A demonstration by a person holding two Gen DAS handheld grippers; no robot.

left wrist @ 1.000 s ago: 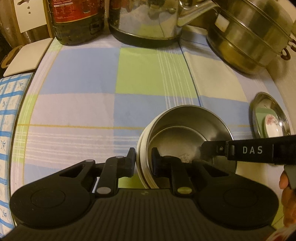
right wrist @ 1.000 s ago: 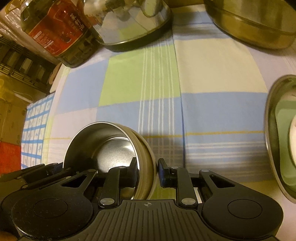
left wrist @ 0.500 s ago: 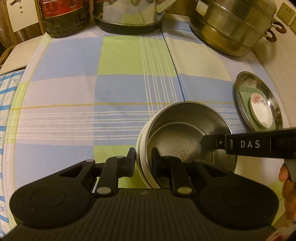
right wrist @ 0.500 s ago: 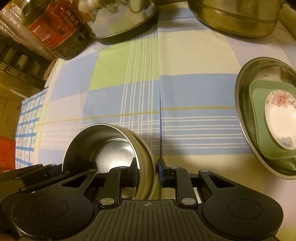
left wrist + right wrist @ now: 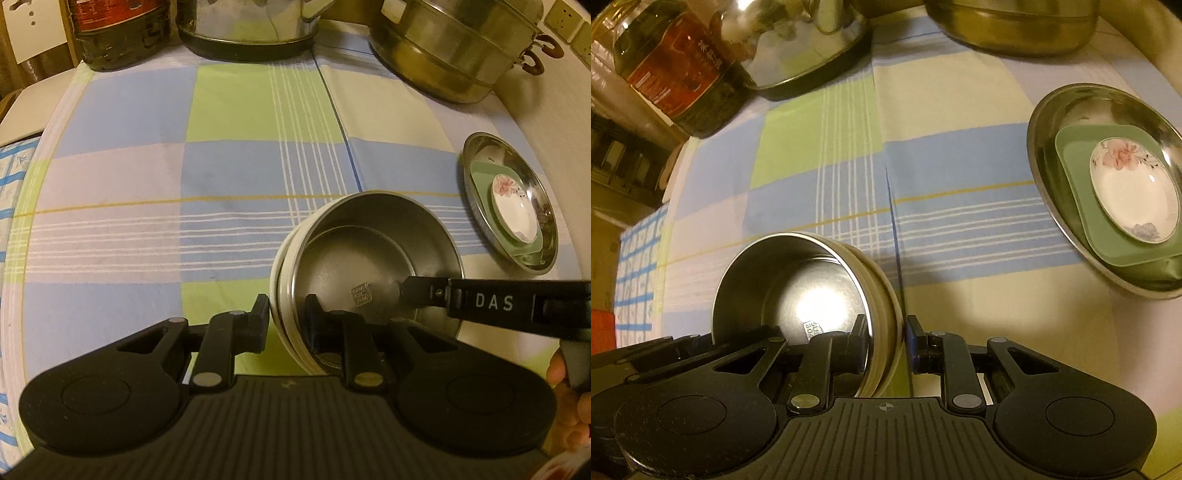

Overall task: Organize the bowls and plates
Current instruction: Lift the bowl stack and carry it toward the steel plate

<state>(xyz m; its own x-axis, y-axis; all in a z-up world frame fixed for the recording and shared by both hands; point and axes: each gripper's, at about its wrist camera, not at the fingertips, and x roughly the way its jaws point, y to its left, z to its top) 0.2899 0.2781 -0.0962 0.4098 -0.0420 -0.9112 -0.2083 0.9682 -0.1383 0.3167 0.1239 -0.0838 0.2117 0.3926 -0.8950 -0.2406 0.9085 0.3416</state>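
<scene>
- Left gripper point(image 5: 286, 319): narrowed onto the near-left wall of the steel bowl point(image 5: 373, 258), one finger outside, one inside.
- Right gripper point(image 5: 886, 341): closed down on the opposite wall, same inside-and-outside pinch (its arm, marked DAS, crosses the bowl in the left view).
- The bowl hangs between the two grippers above the checked cloth surface point(image 5: 229, 177); mouth faces up and tips a little away from the cameras. Round, so no long axis; the cream outer shell shows at the rim.
- Plate stack point(image 5: 1108, 192) lies ahead and right of the right gripper: steel dish, green square plate, small floral saucer on top.
- Judgement: carry step. Keep both pinches level and moving together, or the rim could twist out; lower flat before easing either grip.
</scene>
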